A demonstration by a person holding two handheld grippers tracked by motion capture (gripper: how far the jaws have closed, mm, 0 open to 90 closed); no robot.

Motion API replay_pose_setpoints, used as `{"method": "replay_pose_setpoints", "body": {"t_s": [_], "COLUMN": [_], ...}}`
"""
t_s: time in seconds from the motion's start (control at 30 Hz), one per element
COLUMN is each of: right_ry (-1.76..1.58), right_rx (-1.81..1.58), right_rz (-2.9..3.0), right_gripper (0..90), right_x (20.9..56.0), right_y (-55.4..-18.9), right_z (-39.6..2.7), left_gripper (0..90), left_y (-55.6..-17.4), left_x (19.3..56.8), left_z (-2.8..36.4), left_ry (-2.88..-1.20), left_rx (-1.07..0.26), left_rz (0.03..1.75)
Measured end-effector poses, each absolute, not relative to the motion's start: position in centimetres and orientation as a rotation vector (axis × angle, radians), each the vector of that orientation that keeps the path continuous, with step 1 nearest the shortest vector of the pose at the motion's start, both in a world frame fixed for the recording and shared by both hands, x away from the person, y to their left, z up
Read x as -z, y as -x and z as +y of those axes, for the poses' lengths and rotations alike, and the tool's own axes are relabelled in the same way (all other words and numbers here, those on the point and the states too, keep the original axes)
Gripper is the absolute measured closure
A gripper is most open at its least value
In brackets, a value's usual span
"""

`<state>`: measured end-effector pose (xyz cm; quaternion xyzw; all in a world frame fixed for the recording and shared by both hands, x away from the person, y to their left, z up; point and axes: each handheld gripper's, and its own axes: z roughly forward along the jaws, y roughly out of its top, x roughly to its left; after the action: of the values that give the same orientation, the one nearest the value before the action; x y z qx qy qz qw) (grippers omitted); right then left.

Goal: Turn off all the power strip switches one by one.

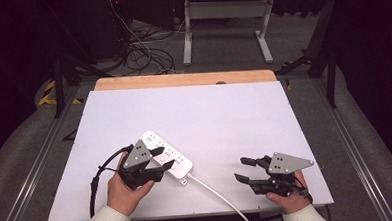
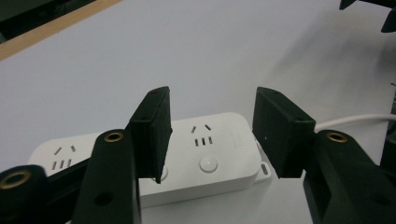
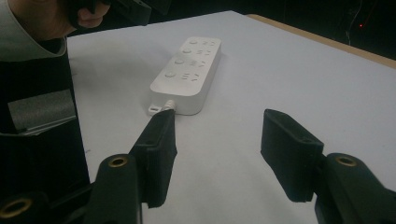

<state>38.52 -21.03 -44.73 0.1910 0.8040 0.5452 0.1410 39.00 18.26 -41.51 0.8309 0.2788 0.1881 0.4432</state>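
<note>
White tabletop (image 1: 209,115), wooden strip (image 1: 182,80) along its 12 o'clock edge. Beyond, grey floor: white desk frame (image 1: 228,24) at 12, tangled cables (image 1: 144,52) at 11.

The high view looks down on the table (image 1: 194,110); both gripper views, low and close, share the power strip (image 2: 219,149).

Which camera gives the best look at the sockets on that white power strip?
The left gripper view: the power strip lies close, its slots and buttons sharp. The high view shows it small, partly covered; the right gripper view shows it farther off.
</note>
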Motion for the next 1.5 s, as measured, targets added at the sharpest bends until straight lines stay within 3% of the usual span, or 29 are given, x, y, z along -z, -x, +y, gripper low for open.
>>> {"method": "replay_pose_setpoints", "body": {"t_s": [0.27, 0.3, 0.5, 0.67, 1.33, 1.5], "right_ry": [-0.558, -0.559, -0.562, -0.566, -0.565, -0.567], "right_rx": [-1.575, -1.574, -1.576, -1.578, -1.581, -1.582], "right_rz": [2.326, 2.326, 2.326, 2.327, 2.334, 2.336], "right_gripper": [46.0, 46.0, 45.9, 45.6, 45.0, 45.0], "right_x": [44.8, 44.8, 44.8, 44.8, 44.8, 44.9], "right_y": [-38.5, -38.6, -38.6, -38.6, -38.6, -38.6], "right_z": [-21.0, -21.0, -21.0, -21.1, -21.1, -21.0], "left_gripper": [58.4, 66.0, 89.6, 89.9, 89.9, 89.9], "left_y": [-38.9, -38.9, -39.5, -40.4, -42.6, -43.3], "left_x": [40.9, 40.7, 40.2, 40.4, 42.1, 42.6], "left_z": [18.0, 17.7, 17.1, 16.6, 14.3, 14.1], "left_ry": [-2.094, -2.11, -2.187, -2.217, -2.498, -2.521], "left_rx": [-0.49, -0.473, -0.409, -0.298, -0.273, -0.197], "left_rz": [0.684, 0.683, 0.737, 0.794, 0.821, 0.862]}}
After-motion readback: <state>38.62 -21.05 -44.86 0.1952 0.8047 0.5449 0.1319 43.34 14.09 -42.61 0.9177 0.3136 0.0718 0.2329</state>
